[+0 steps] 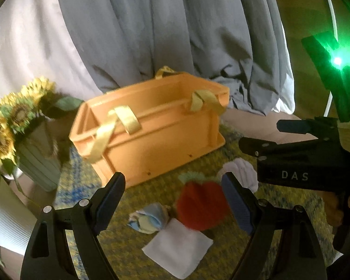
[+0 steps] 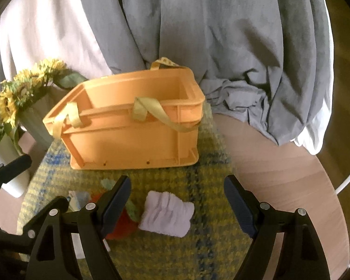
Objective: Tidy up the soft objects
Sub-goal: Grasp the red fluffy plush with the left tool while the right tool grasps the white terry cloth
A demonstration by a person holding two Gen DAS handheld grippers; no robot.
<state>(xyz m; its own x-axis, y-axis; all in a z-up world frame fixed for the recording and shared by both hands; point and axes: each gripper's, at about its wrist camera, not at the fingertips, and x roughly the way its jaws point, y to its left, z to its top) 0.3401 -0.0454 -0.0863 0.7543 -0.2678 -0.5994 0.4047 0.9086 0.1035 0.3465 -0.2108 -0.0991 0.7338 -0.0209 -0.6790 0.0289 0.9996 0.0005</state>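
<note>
orange crate [image 2: 133,137] on mat [image 2: 175,245], visible interior bare

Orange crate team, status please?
Both grippers open, empty. Orange crate holds nothing visible. Red plush, lavender cloth on mat. Path clear.

This looks like a lived-in room of a home: a round wooden table [image 2: 280,170] stands against long grey curtains [image 2: 198,35] that pool at its edge. A woven yellow-and-blue mat [image 2: 198,182] covers part of it, and a vase of sunflowers [image 1: 14,116] sits to one side.
</note>
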